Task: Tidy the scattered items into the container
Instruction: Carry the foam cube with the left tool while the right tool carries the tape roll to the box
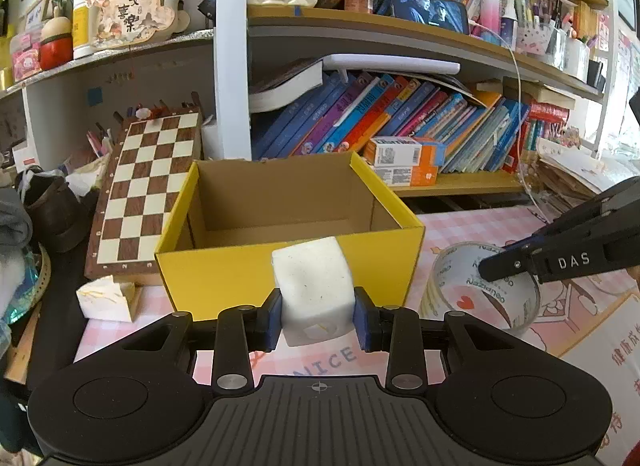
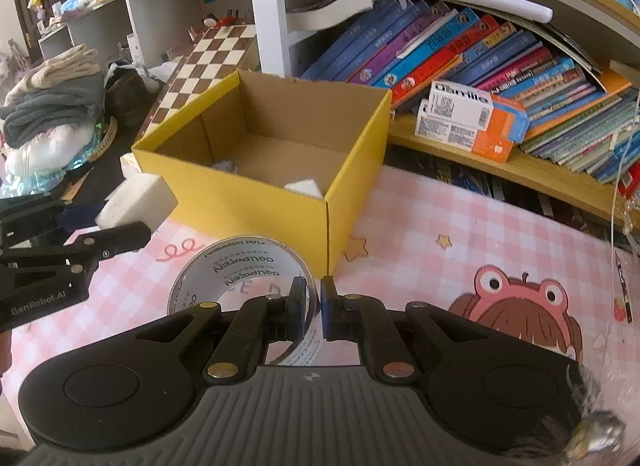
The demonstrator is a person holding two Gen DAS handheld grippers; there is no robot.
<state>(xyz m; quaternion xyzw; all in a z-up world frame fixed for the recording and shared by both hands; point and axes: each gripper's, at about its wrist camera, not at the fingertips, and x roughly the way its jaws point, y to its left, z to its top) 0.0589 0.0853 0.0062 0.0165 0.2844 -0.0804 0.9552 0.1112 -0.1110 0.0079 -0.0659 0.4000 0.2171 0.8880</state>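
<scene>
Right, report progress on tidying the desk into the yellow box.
Done: small white pieces lie in the yellow cardboard box. In hand: left gripper holds a white foam cube; right gripper pinches the clear tape roll. Left: a white wedge beside the box.

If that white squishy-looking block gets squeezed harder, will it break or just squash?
The white foam-like cube, pinched in the left claw, probably squashes rather than breaks: its sides already look slightly dented and uneven. It seems light for its size, since the two small pads alone carry it. Its flat faces suggest it won't roll.
</scene>
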